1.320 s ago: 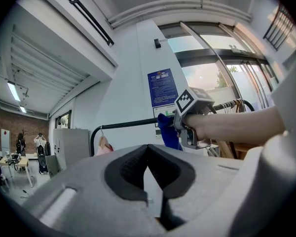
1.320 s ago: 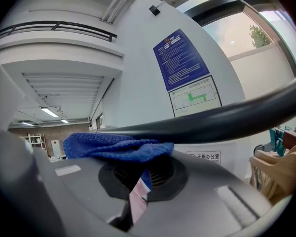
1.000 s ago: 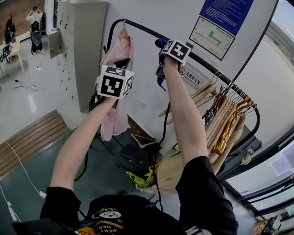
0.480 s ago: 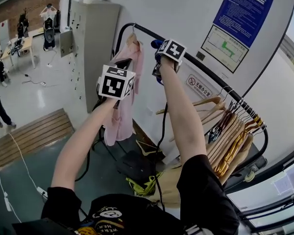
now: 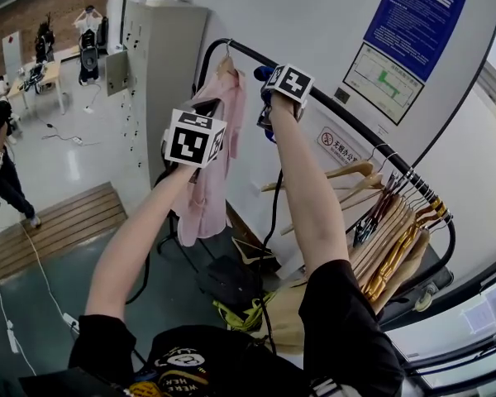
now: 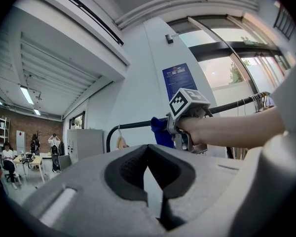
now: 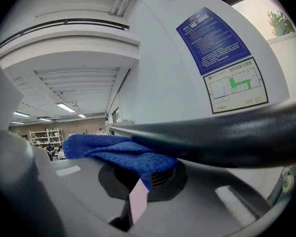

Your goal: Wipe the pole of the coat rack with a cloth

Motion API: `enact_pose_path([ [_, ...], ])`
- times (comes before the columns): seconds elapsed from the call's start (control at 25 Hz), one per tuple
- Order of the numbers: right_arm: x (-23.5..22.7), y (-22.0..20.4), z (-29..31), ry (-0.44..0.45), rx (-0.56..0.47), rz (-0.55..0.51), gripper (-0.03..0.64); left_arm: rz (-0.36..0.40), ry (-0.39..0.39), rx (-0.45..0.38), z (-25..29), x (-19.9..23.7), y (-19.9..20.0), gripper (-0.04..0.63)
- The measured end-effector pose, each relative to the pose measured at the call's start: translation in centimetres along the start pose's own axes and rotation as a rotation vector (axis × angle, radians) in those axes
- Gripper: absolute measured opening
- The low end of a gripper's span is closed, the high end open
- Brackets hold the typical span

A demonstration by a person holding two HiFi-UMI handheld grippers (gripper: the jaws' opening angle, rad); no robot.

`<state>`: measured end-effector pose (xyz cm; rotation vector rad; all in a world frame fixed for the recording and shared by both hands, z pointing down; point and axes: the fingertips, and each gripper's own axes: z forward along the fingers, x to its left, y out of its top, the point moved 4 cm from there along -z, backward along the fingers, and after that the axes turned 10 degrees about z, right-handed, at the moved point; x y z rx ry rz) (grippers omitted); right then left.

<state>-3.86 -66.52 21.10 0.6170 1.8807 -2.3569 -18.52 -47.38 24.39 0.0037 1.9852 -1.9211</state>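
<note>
The coat rack's black top pole [image 5: 360, 131] runs from a bend at upper left down to the right. My right gripper [image 5: 267, 79] is raised to it, shut on a blue cloth [image 5: 263, 74] that lies against the pole near the left bend. In the right gripper view the blue cloth [image 7: 113, 149] is folded over the jaws and pressed under the pole [image 7: 227, 135]. My left gripper [image 5: 207, 106] hovers lower left of the pole, shut and empty. In the left gripper view its jaws [image 6: 148, 154] meet, with the cloth [image 6: 160, 130] beyond.
A pink garment [image 5: 215, 147] hangs at the pole's left end, just behind my left gripper. Several wooden hangers [image 5: 388, 213] bunch at the right end. A grey locker [image 5: 153, 64] stands to the left, bags [image 5: 231, 279] lie on the floor, and posters [image 5: 405, 23] hang on the wall.
My right gripper has slid the cloth along the pole toward the left bend. The left gripper has stayed about where it was. A person has walked into view at far left.
</note>
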Motion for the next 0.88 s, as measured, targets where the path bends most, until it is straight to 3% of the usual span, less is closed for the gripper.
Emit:
enact_pose_path([
  [0.88, 0.0, 0.0, 0.1, 0.030, -0.005, -0.016, 0.002, 0.001, -0.031, 0.001, 1.3, -0.7, -0.6, 0.002],
])
